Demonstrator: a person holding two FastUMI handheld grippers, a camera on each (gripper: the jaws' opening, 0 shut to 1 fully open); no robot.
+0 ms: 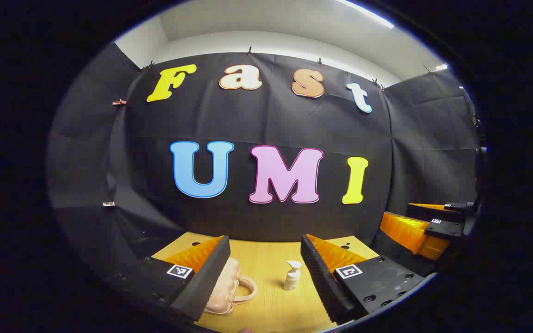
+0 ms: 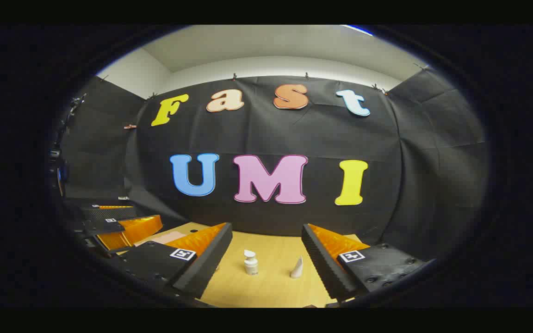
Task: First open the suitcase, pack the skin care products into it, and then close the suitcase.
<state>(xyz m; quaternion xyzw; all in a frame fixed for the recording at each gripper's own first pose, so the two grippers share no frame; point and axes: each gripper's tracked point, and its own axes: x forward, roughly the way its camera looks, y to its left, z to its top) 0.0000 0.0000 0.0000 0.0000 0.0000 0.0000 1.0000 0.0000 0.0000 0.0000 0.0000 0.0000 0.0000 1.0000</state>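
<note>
A small pink suitcase (image 1: 229,291) with a looped handle lies closed on the wooden table (image 1: 266,268), partly behind my left gripper's left finger. A white pump bottle (image 1: 292,275) stands upright just right of it. My left gripper (image 1: 265,240) hovers open above the table with nothing between its fingers. In the right gripper view the same pump bottle (image 2: 250,262) stands beside a white tube (image 2: 297,268) set on its cap. My right gripper (image 2: 266,227) is open and holds nothing. An edge of the suitcase (image 2: 167,237) peeks out at the left.
The right gripper (image 1: 426,219) shows at the far right of the left gripper view, and the left gripper (image 2: 118,218) at the far left of the right gripper view. Black cloth walls close in the table at the back and both sides.
</note>
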